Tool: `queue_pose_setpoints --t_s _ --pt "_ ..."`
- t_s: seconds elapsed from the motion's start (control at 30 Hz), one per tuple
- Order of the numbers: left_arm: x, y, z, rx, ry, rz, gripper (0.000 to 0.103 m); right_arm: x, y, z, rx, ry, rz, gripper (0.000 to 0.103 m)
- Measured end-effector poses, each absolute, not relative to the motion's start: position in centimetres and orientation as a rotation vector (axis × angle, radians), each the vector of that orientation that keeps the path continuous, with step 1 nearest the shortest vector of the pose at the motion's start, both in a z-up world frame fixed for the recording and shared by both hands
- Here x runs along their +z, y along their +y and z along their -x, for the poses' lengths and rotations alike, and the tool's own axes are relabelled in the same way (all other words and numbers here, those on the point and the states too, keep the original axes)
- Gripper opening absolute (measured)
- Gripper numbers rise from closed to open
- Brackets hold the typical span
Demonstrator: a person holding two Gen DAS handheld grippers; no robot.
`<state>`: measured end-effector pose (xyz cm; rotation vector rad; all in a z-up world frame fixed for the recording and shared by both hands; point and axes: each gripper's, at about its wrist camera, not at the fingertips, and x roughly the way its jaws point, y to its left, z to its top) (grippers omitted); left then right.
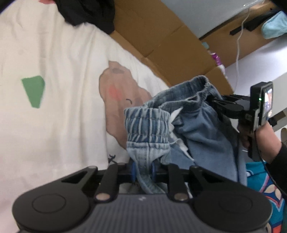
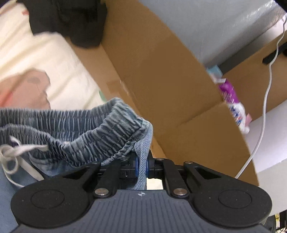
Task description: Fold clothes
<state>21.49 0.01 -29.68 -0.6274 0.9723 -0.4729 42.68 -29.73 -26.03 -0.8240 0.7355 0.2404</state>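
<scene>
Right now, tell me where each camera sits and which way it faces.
Left wrist: on the left gripper, facing along its fingers over the bed; it shows the jeans clamped, plus the right gripper and hand.
Right wrist: on the right gripper, facing the boxes; only its own fingers show, clamped on the waistband.
Shared: jeans, bed, boxes, black garment.
</scene>
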Motion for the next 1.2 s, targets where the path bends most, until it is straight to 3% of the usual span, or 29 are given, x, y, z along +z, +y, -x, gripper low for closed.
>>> queue_pose_setpoints --t_s 0.43,0.57,1.2 --pt "-25.0 1.7 -16.4 -0.434 0.878 0.612 0.015 -19.9 -25.1 -38.8 0.35 0.581 0.852 0.005" --pt "-24.3 4.5 -14.5 -0.371 0.862 0.655 0.01 -18.3 -23.3 -38.0 0.395 0.548 0.856 0.005" --pt "-17.6 15.6 -9.1 -0.163 0.793 0.592 0.009 -13.4 -13.1 -33.8 0.613 0.39 0.781 0.005"
